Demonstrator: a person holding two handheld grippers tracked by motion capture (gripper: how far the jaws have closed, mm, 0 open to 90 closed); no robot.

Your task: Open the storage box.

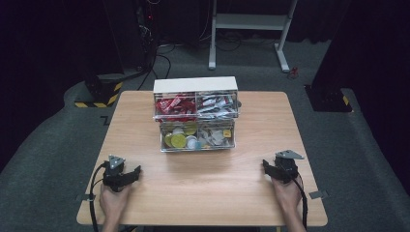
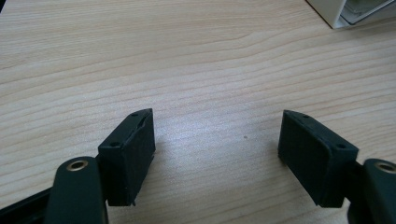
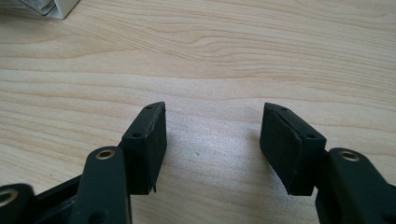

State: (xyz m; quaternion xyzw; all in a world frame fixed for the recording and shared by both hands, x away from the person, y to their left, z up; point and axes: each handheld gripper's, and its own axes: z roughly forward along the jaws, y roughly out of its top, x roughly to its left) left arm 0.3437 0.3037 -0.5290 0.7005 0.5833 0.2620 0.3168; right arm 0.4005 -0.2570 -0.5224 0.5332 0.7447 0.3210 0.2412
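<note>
both tongs gaping, empty, on table (image 1: pixel 203 179); drawer box (image 1: pixel 196 113): red, silver sachets above, capsules below

A white-topped clear organizer box (image 1: pixel 195 114) stands upright at the middle of the far half of the wooden table (image 1: pixel 203 193), with red packets in its upper left compartment, silvery packets in the upper right, and round yellow-lidded capsules in the lower left.
</note>
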